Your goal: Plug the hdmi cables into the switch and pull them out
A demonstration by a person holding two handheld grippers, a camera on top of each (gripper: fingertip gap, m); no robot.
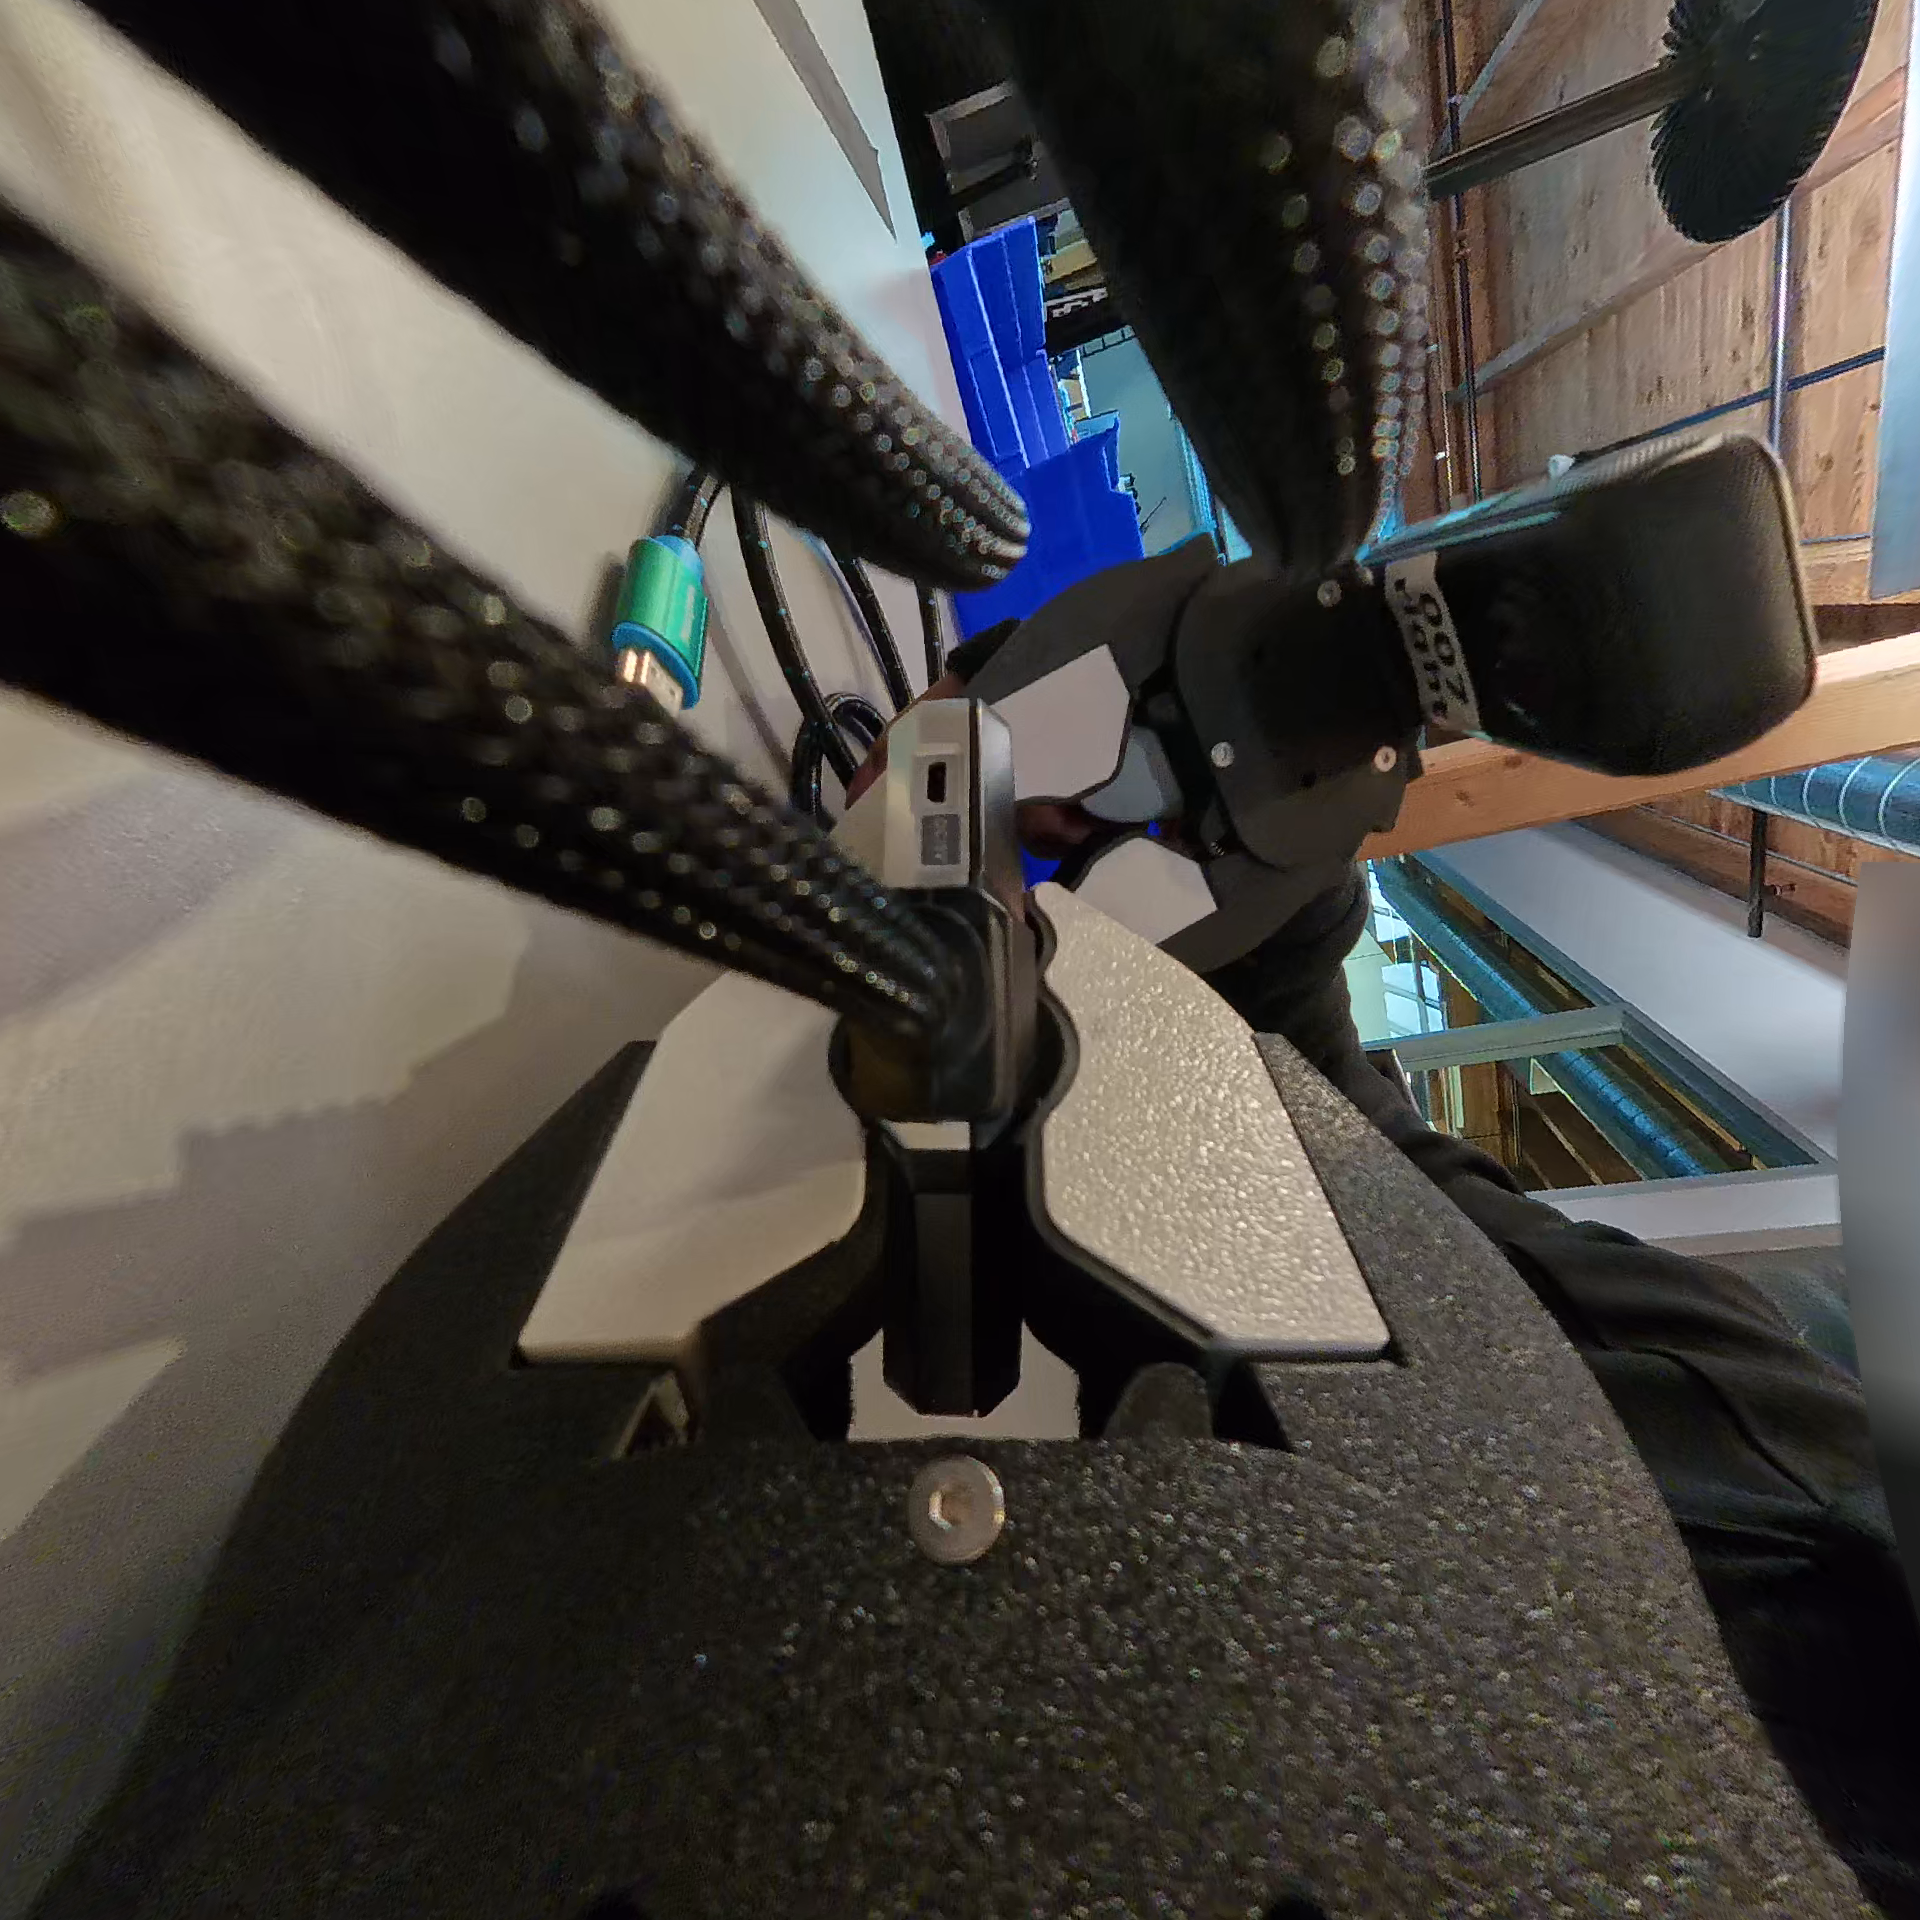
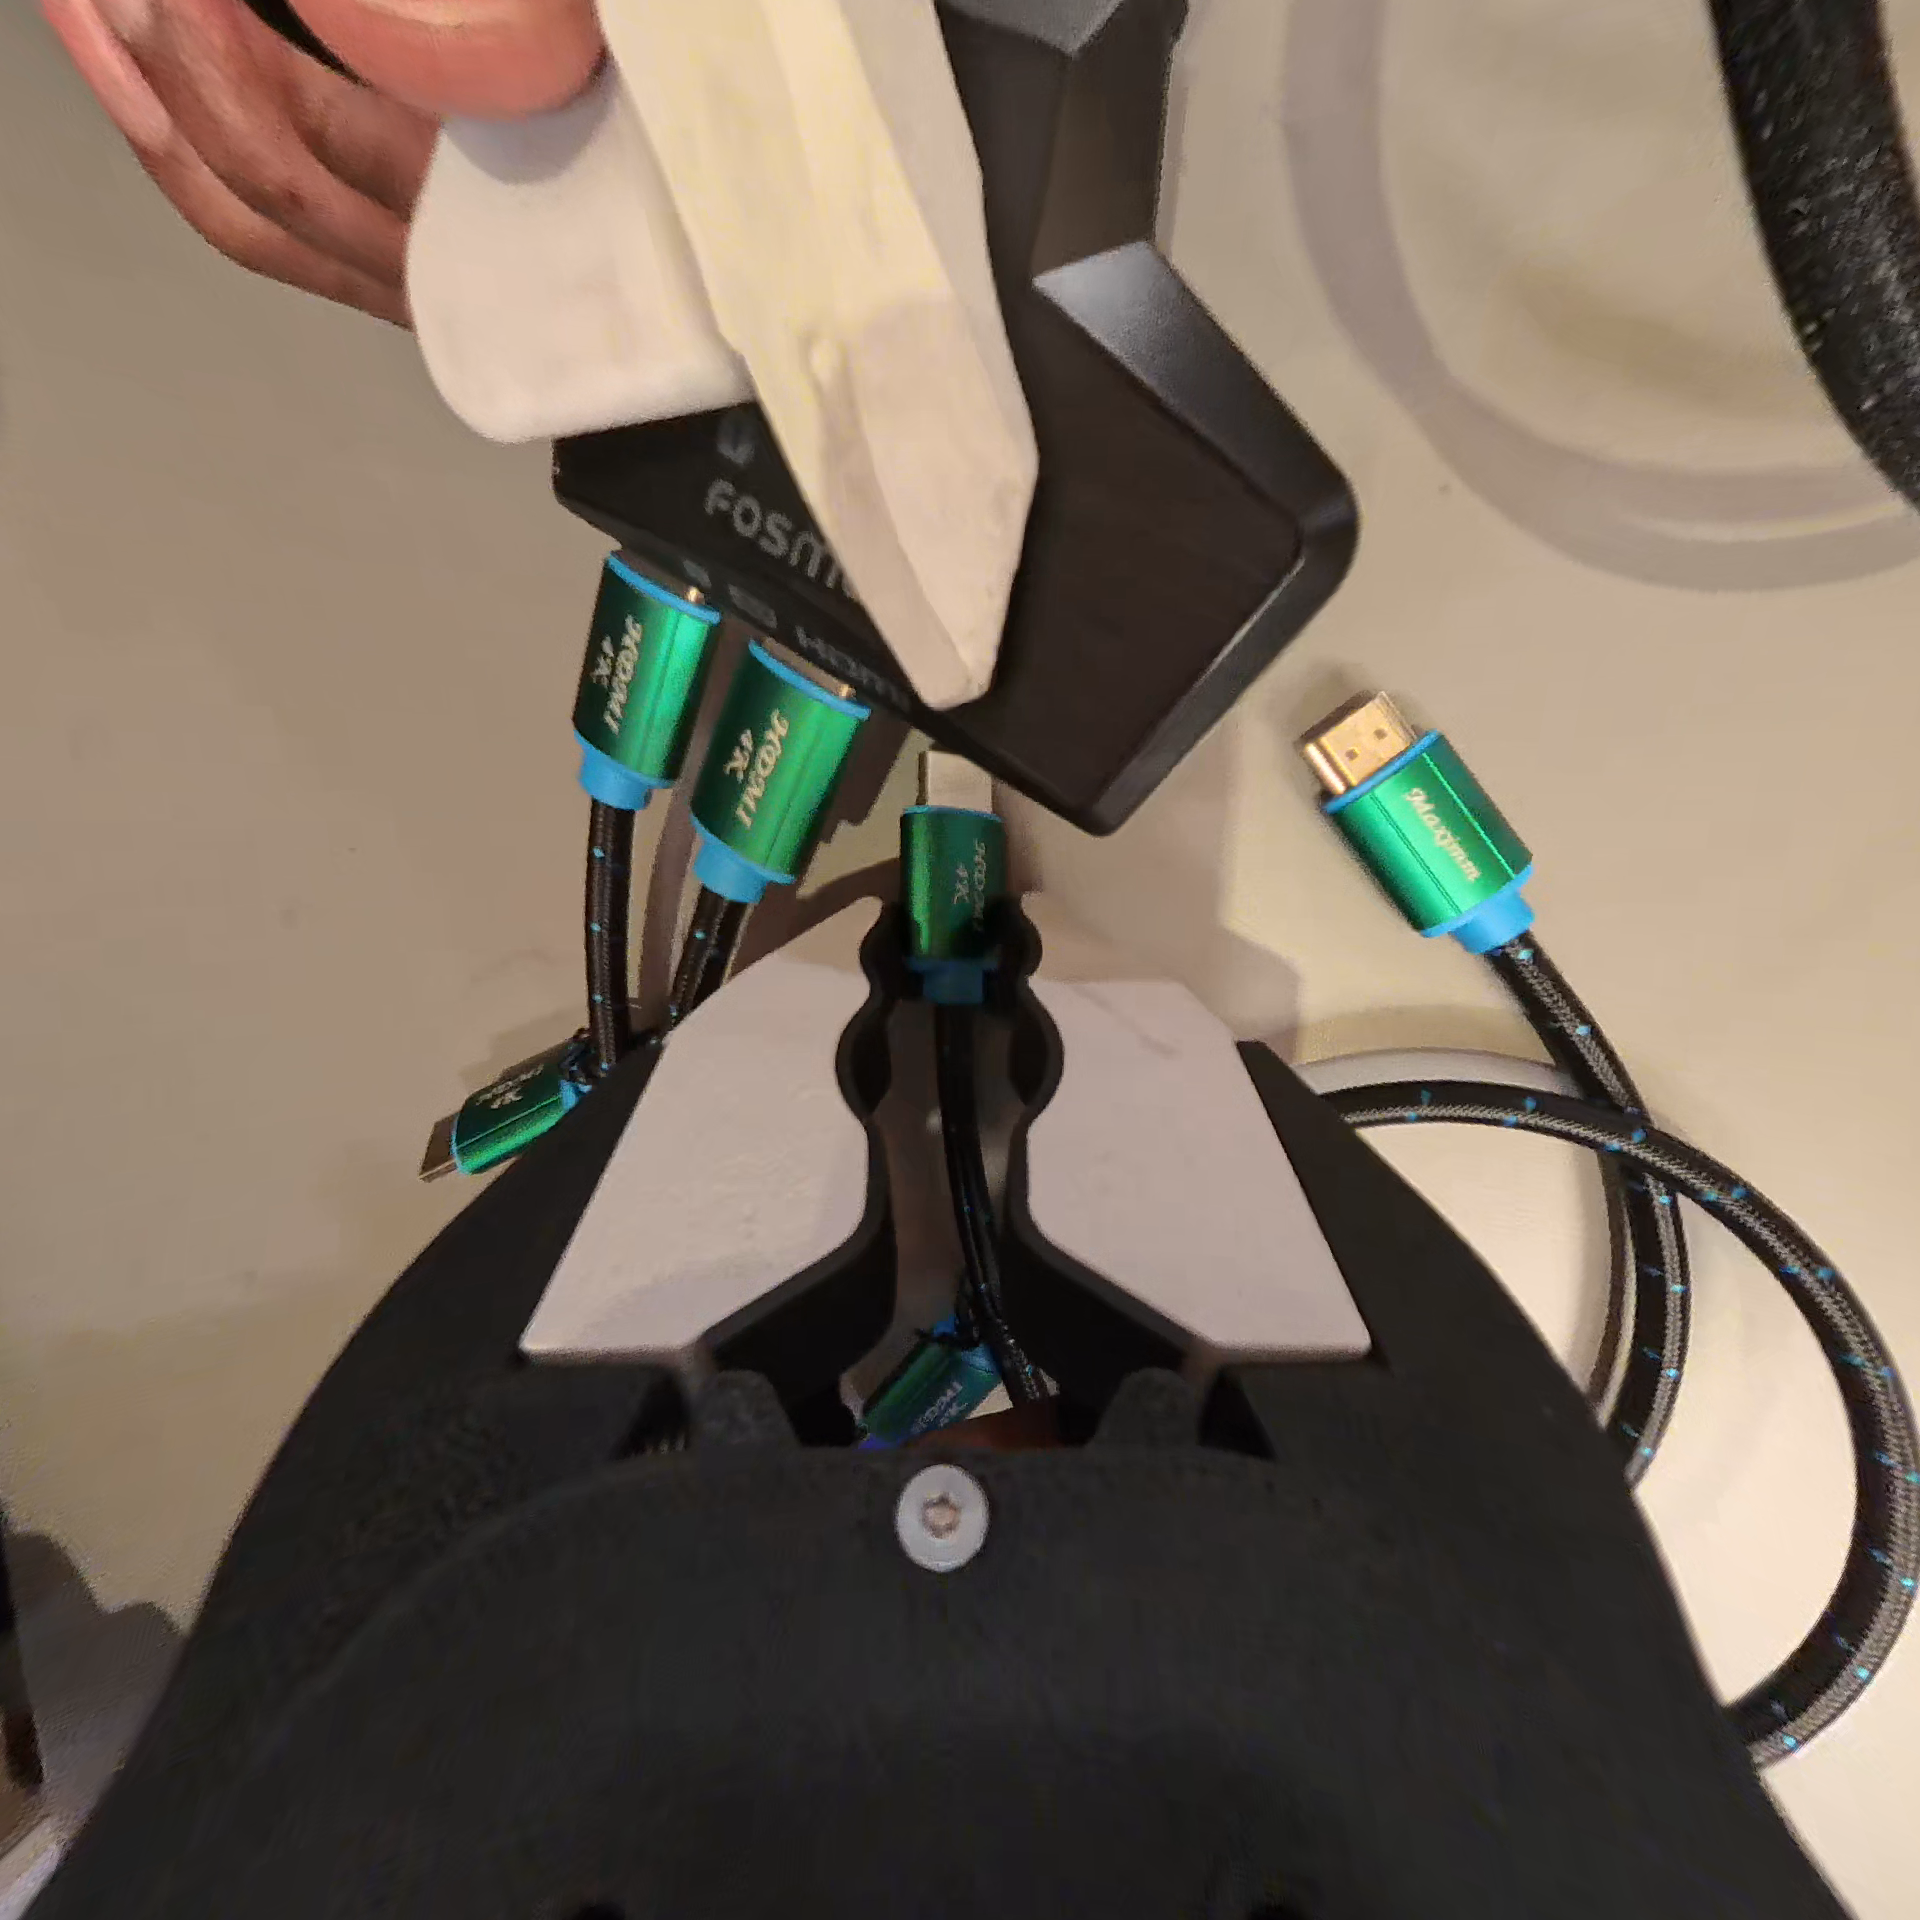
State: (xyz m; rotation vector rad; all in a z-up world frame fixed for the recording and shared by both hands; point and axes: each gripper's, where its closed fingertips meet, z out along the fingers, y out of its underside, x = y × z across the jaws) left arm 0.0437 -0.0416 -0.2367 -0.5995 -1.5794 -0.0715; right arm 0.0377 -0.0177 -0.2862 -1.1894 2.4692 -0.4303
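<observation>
A green HDMI plug (image 2: pixel 948 883) is gripped by the right gripper (image 2: pixel 951 951) just below a black switch (image 2: pixel 1091 540), where two plugs (image 2: pixel 717 727) are seated.

Background items around the pale table (image 2: pixel 208 727)

Blue storage bins (image 1: pixel 1023 384) are seen stacked beyond the table's edge; a wooden wall (image 1: pixel 1621 312) with metal rails is shown behind them, and a blue ribbed duct (image 1: pixel 1538 997) is visible beside a wooden beam (image 1: pixel 1662 748).

Black switch (image 2: pixel 1174 582) held tilted in the left hand-held gripper (image 2: pixel 935 582). Two green HDMI plugs (image 2: pixel 774 769) seated in it. A third plug (image 2: pixel 948 883), clamped by the right hand-held gripper (image 2: pixel 951 966), points at its edge, not inserted. A fourth plug (image 2: pixel 1423 831) lies loose to the right.
</observation>
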